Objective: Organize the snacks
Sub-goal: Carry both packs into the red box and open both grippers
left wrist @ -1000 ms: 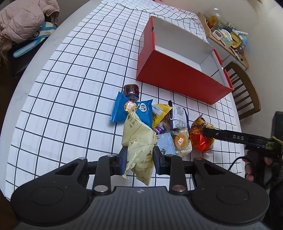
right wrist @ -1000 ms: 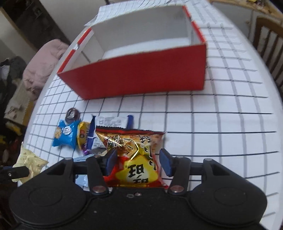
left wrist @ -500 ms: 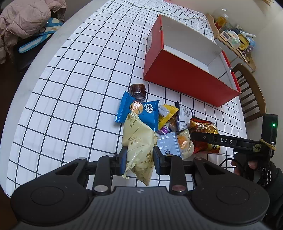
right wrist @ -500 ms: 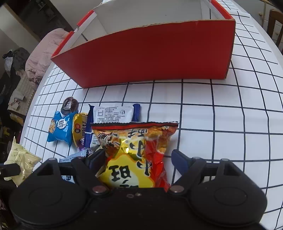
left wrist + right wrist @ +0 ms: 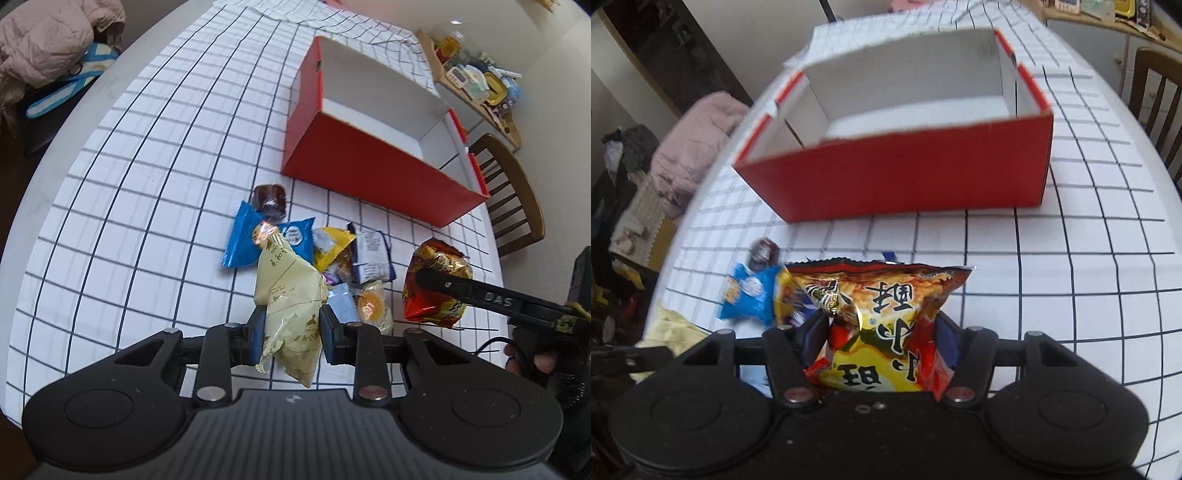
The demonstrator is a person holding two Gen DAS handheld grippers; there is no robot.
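Snacks are lying in a loose pile on the white, black-gridded tablecloth [image 5: 129,221]. Nearest, the left gripper [image 5: 291,328] is clamping a pale yellow plastic snack pouch [image 5: 291,295] between nearly closed jaws. The right gripper [image 5: 881,341] is closing on a red-and-yellow foil chip bag [image 5: 882,321], which is sitting between its pads. Beyond them, a blue wrapped biscuit packet [image 5: 240,243] and a dark brown wrapped sweet [image 5: 270,199] are lying touching. Farther off, the open red cardboard box with white interior [image 5: 897,177] is standing upright, apart from the pile.
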